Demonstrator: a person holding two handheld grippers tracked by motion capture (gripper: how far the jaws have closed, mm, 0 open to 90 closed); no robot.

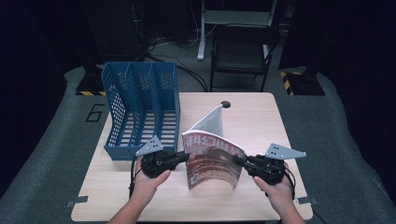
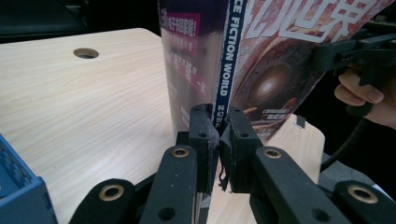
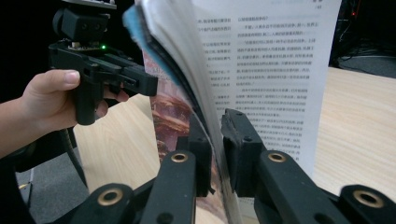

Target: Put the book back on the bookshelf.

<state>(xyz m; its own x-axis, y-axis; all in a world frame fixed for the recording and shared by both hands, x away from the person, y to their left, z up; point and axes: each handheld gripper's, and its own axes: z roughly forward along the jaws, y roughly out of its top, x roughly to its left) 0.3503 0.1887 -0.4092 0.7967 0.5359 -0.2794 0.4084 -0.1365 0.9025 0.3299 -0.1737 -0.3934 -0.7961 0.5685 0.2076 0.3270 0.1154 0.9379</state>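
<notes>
While both claws pinch it from opposite edges, 1 magazine (image 1: 212, 161) stands upright on the wooden surface (image 1: 261, 121), directly between them. Left claw (image 1: 187, 157): clenched on the spine edge, pads either side of the blue spine strip in the left gripper view. Right claw (image 1: 235, 159): jaws set around the loose page edge; the cover bows toward the person and 1 printed page (image 1: 212, 122) fans away behind, so the pads appear to bear on only part of the page block. Blue file rack (image 1: 140, 109), 3 slots, open tops: beyond and outboard of the left claw, its front corner just beside that hand. Likely step in hand: carrying the magazine to a slot. Handling advice: keep the spine grip firm as the bearing hold, gather the stray page into the right claw before moving, lift both ends level, and lead with the spine down into a slot so the pages do not catch on the dividers.
</notes>
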